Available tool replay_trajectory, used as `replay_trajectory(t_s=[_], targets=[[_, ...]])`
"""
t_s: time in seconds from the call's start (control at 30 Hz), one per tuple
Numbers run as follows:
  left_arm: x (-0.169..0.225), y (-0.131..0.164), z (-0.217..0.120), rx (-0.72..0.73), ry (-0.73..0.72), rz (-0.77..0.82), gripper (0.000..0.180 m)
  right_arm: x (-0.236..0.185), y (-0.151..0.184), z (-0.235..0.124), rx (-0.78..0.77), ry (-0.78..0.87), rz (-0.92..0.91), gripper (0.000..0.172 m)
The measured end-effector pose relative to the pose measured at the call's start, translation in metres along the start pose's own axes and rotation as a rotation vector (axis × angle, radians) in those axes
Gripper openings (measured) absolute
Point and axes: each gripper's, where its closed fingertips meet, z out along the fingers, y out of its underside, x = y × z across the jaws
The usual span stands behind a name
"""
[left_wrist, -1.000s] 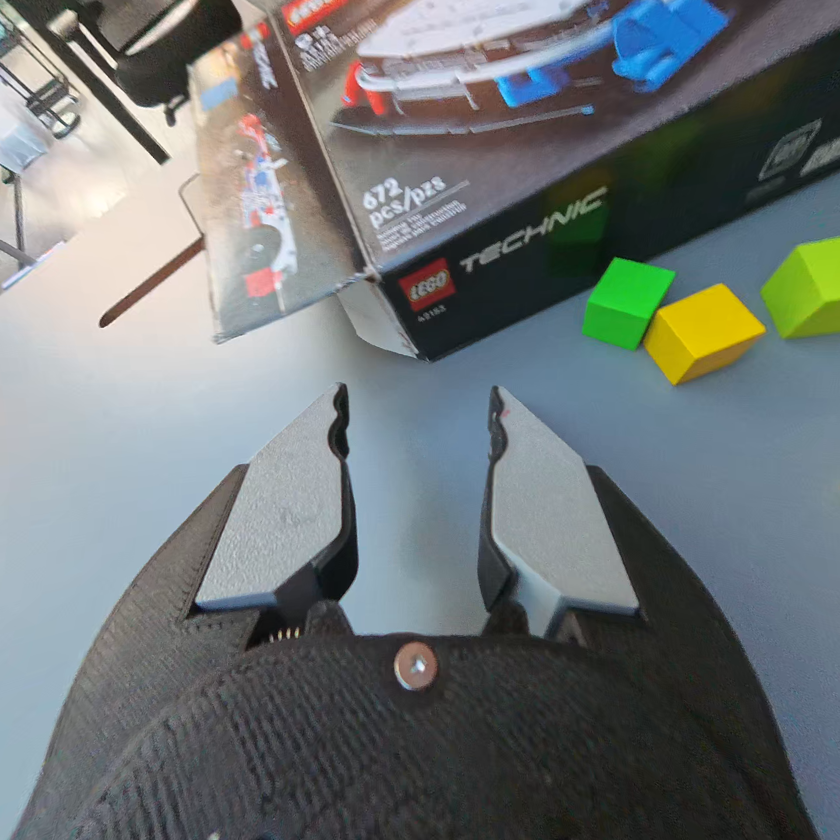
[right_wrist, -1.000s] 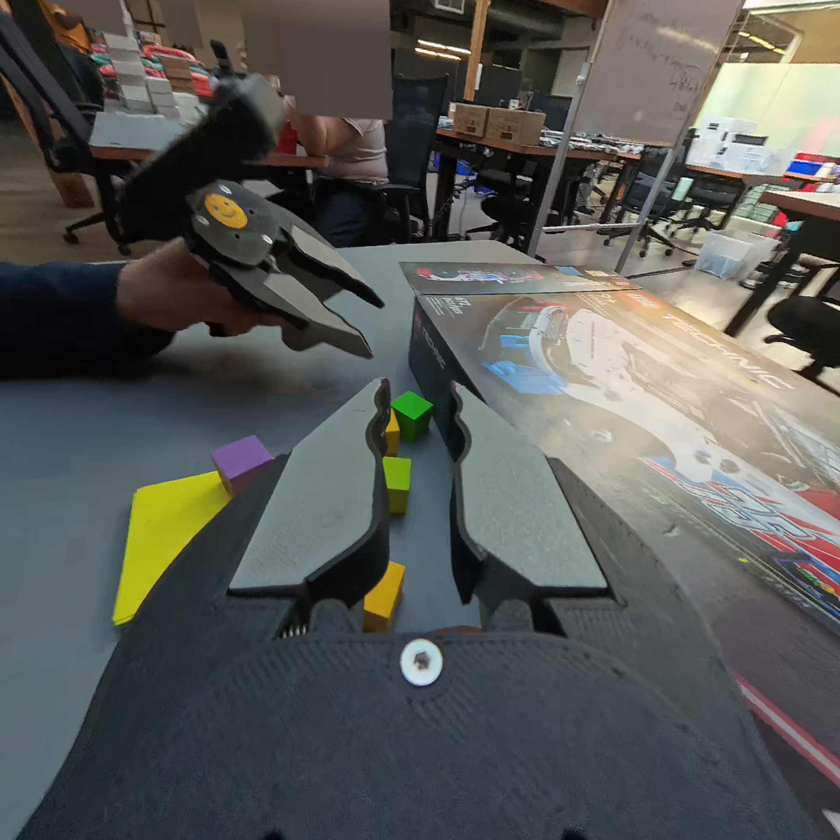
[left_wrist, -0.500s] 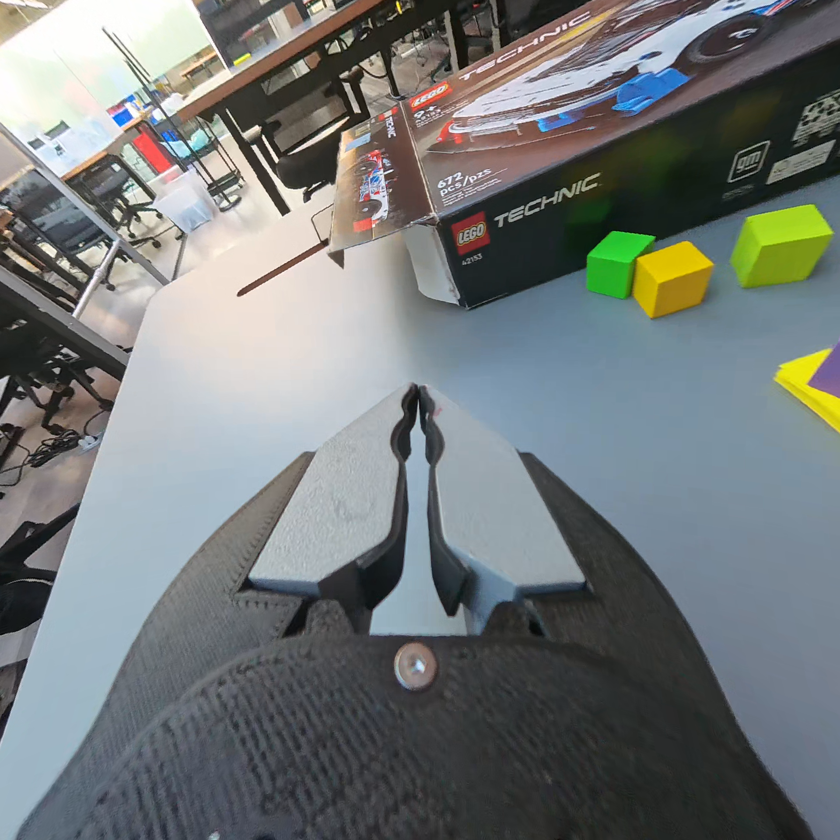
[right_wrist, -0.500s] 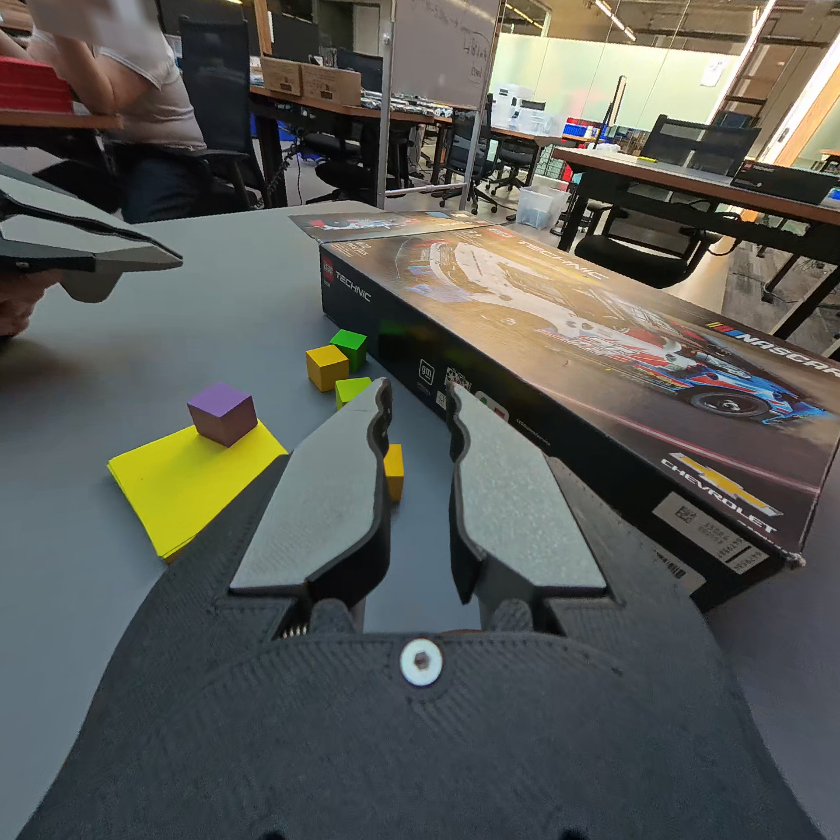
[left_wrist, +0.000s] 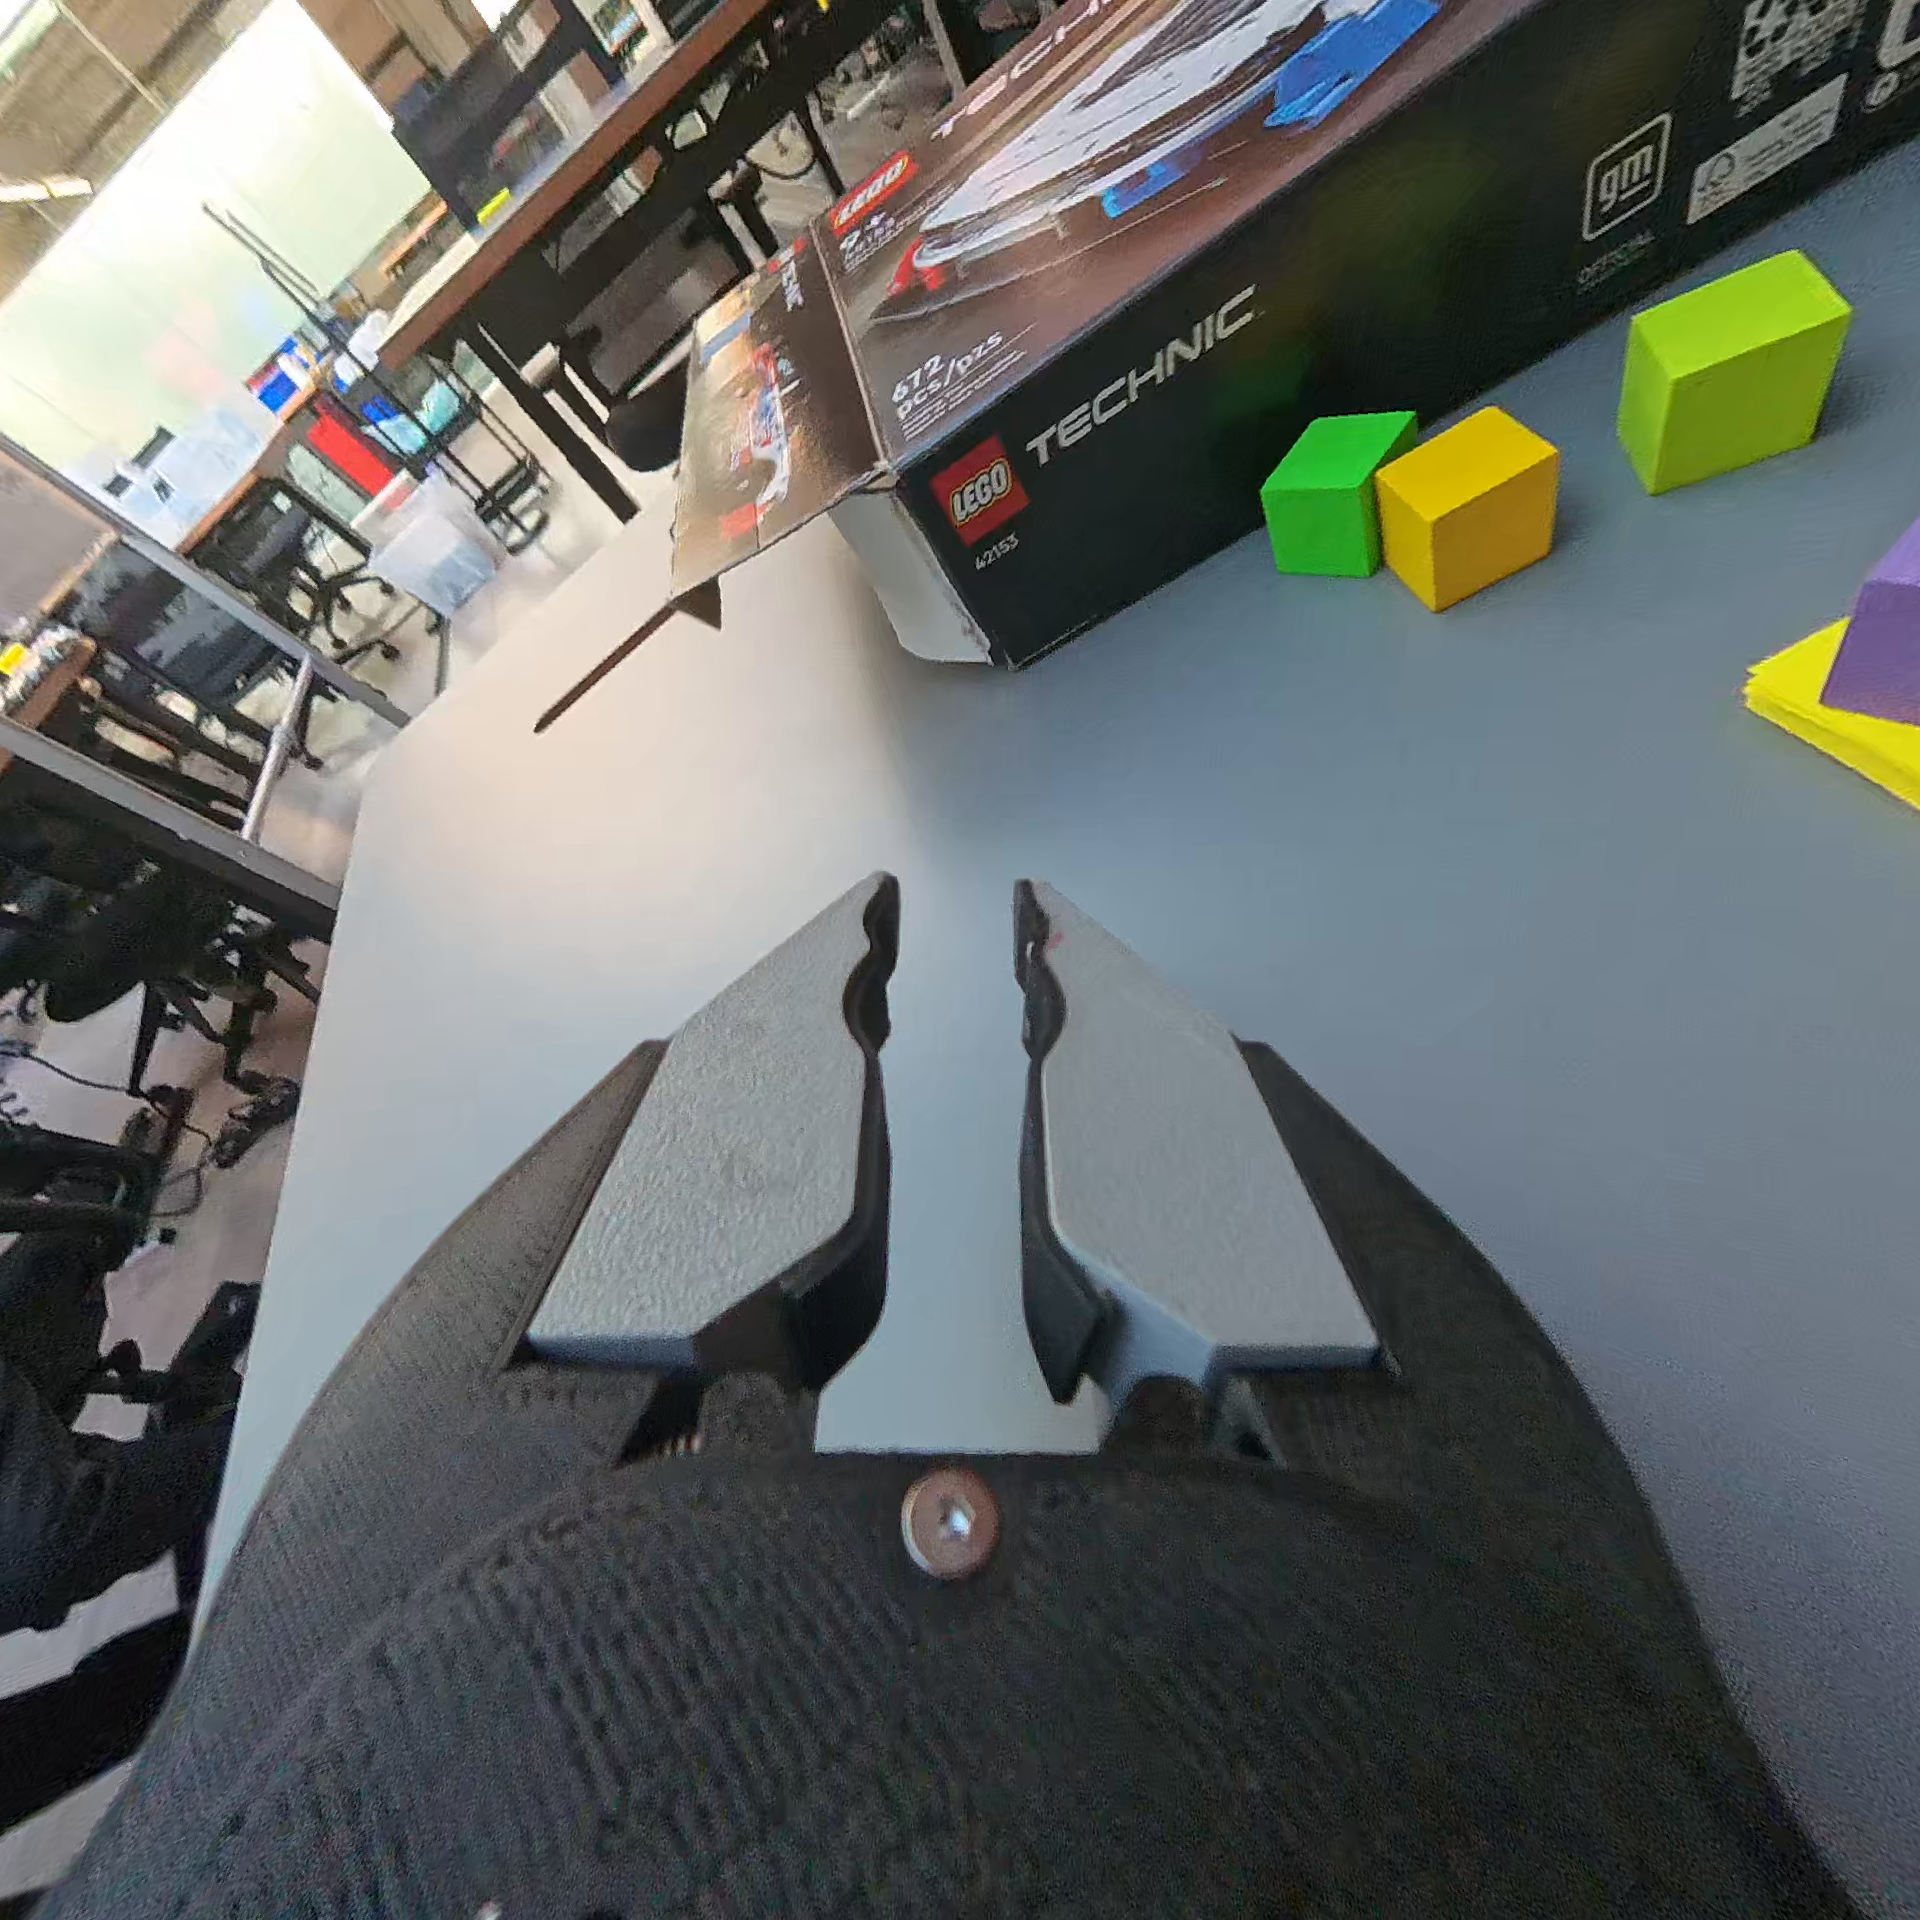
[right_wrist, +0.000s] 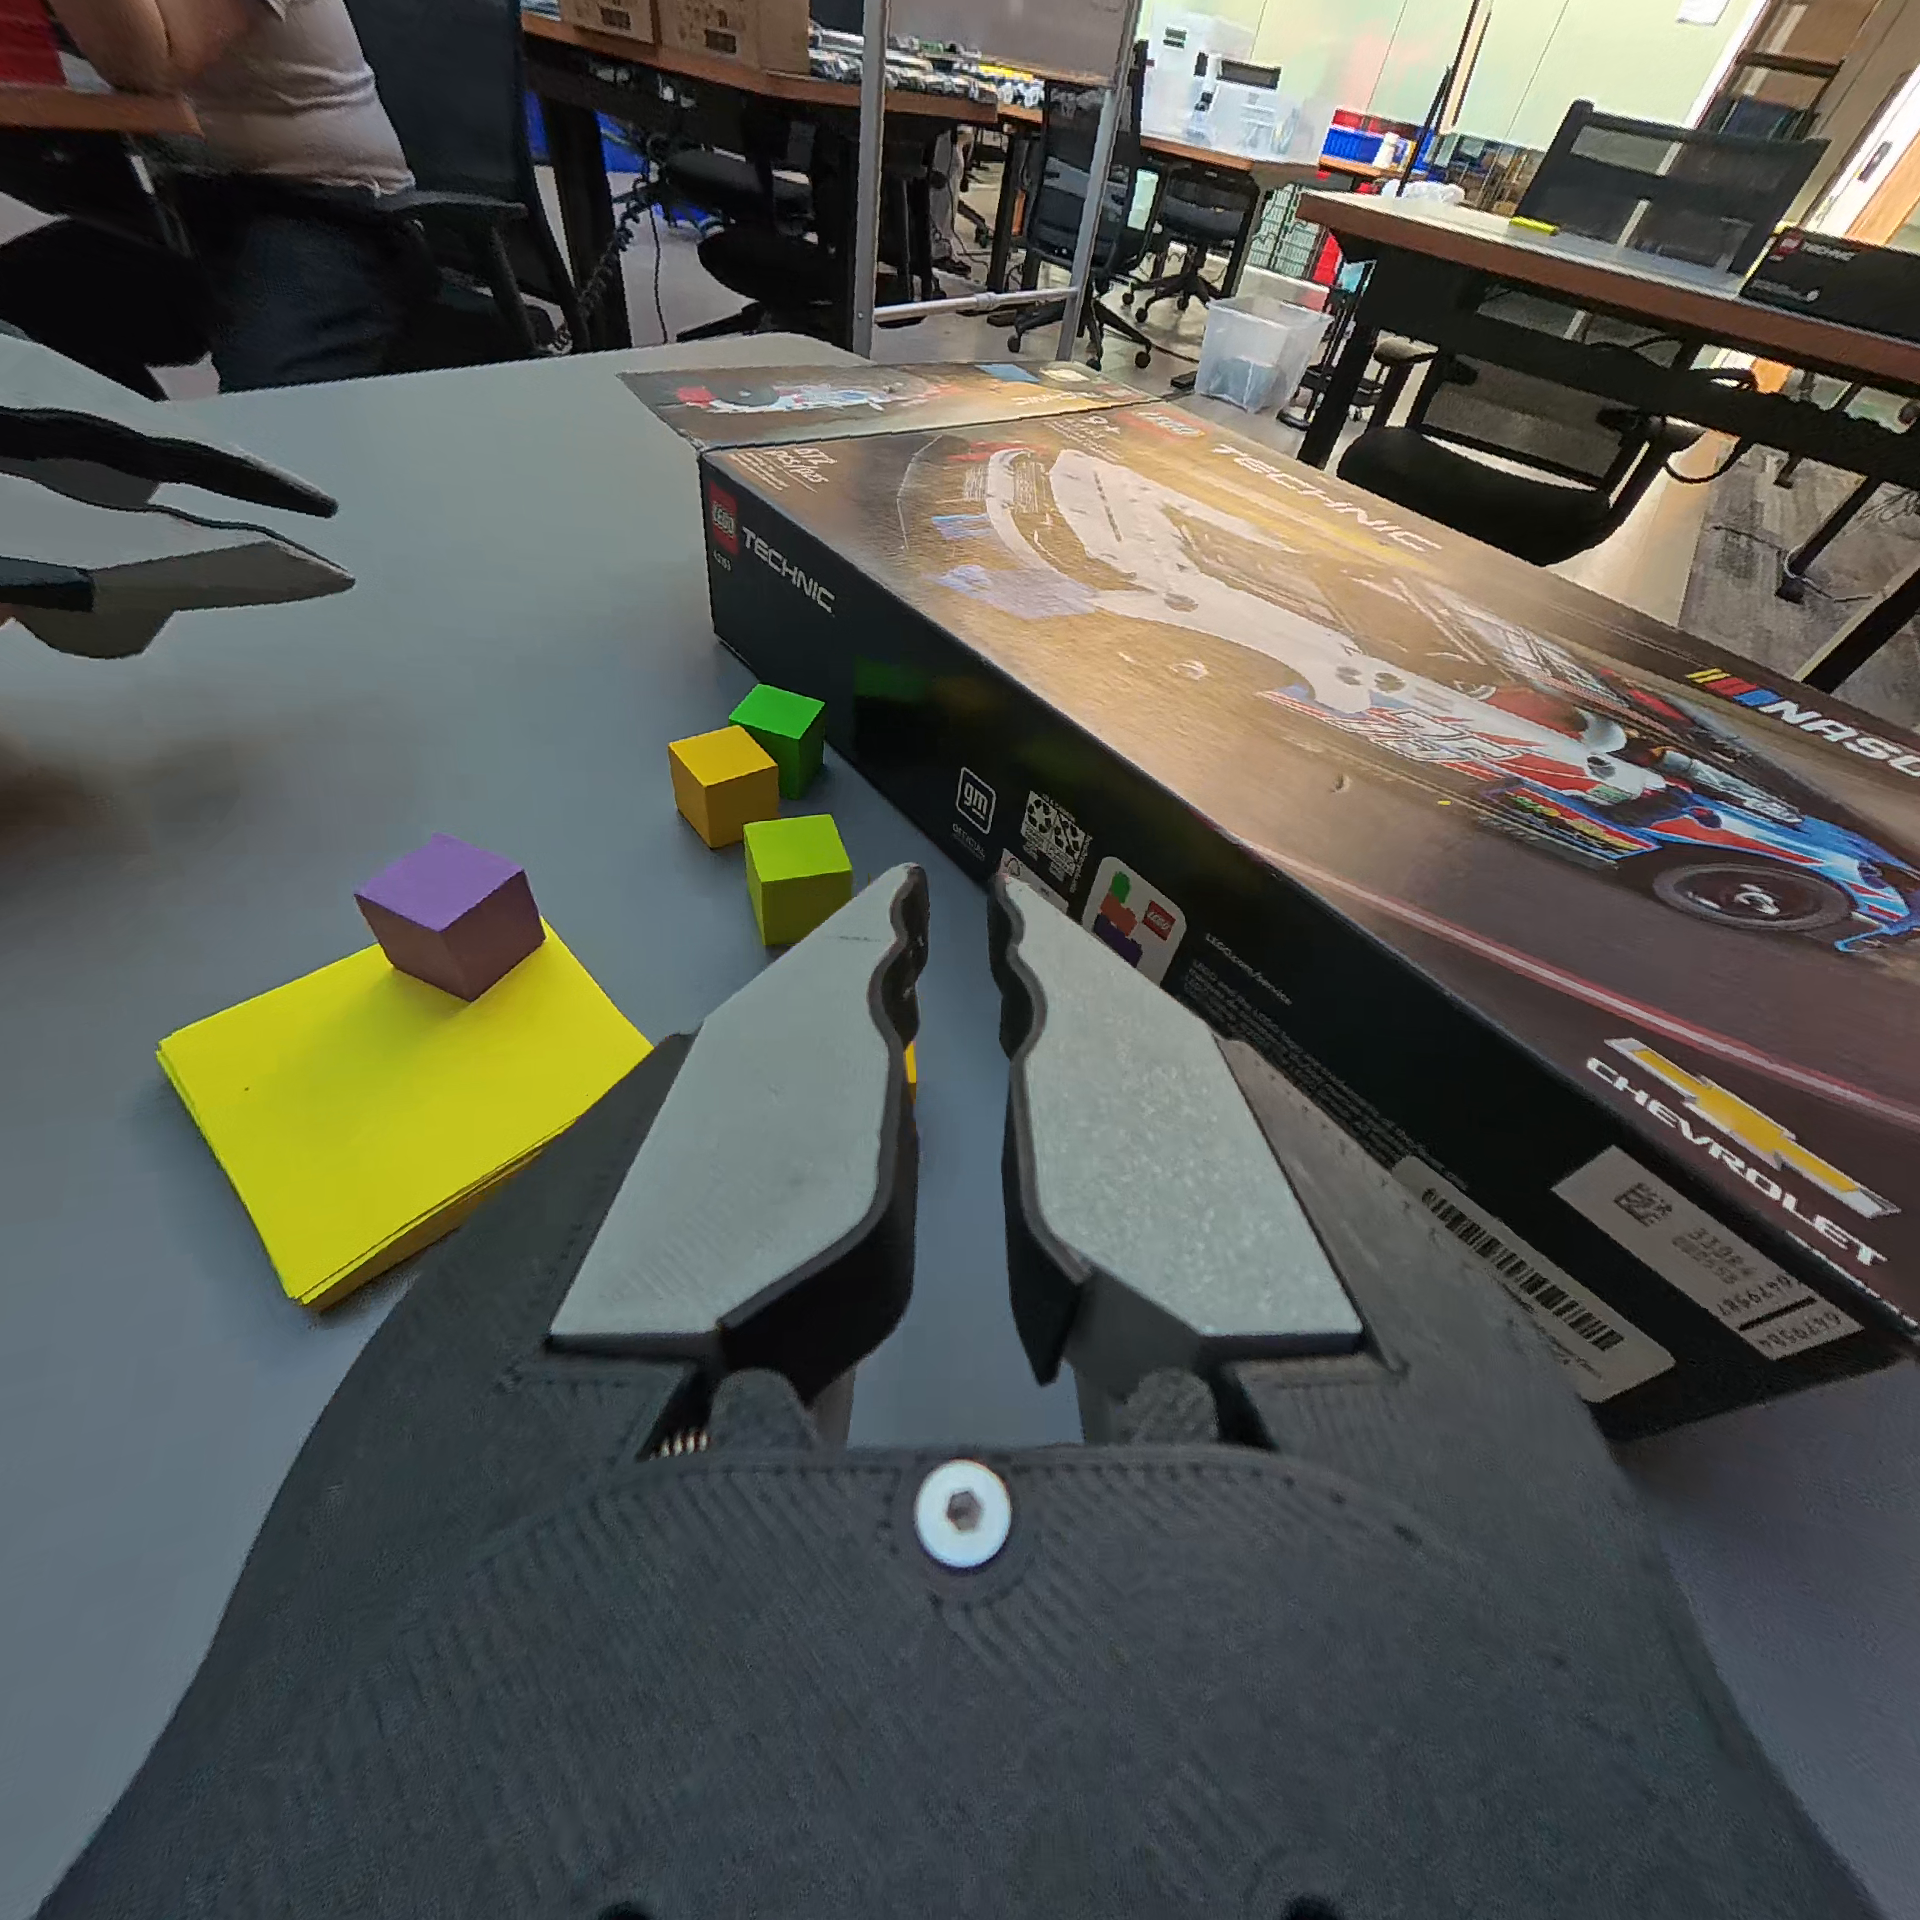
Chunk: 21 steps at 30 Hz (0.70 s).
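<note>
My left gripper (left_wrist: 956, 904) is open and empty over the bare grey table (left_wrist: 1351, 883). It also shows in the right wrist view (right_wrist: 338, 542), at the left edge, with its jaws apart. My right gripper (right_wrist: 958, 883) is open by a narrow gap with nothing between its pads. It hovers beside the long black toy box (right_wrist: 1351, 675). A sliver of a yellow cube (right_wrist: 911, 1070) shows behind its left finger. A lime cube (right_wrist: 795, 873), a yellow cube (right_wrist: 722, 779) and a green cube (right_wrist: 784, 727) lie ahead. A purple cube (right_wrist: 452, 914) sits on a yellow paper stack (right_wrist: 384, 1101).
The left wrist view shows the same box (left_wrist: 1143, 416) with an open end flap (left_wrist: 758, 416), and the green (left_wrist: 1325, 509), yellow (left_wrist: 1470, 509) and lime (left_wrist: 1730, 369) cubes. The table edge (left_wrist: 343, 883) runs at the left. A person (right_wrist: 260, 156) sits behind, among desks and chairs. Tip to tip, the grippers are about 25 centimeters apart. The lime cube (right_wrist: 795, 873) is closer to my right gripper, around 7 centimeters from its tips; the left tips are 20 centimeters off. It turns up in the left wrist view (left_wrist: 1814, 288) as well.
My left gripper shut on air half a second ago and has since opened partway. My right gripper's jaws have narrowed, and it has shifted a little along the box.
</note>
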Motion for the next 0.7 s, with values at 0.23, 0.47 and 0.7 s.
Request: replay_trajectory(t_s=[0.23,0.47,0.7], targets=[[-0.009,-0.013,0.034,0.051,0.042,0.045,0.017,0.01,0.0,0.017,-0.028,-0.016,-0.031,0.0],[-0.001,-0.032,0.046,0.17,0.142,0.106,0.003,0.007,0.001,0.042,-0.056,-0.113,-0.163,0.0],[0.002,-0.061,0.035,0.325,0.438,-0.248,0.003,-0.003,0.005,0.074,-0.091,-0.263,-0.287,0.0]])
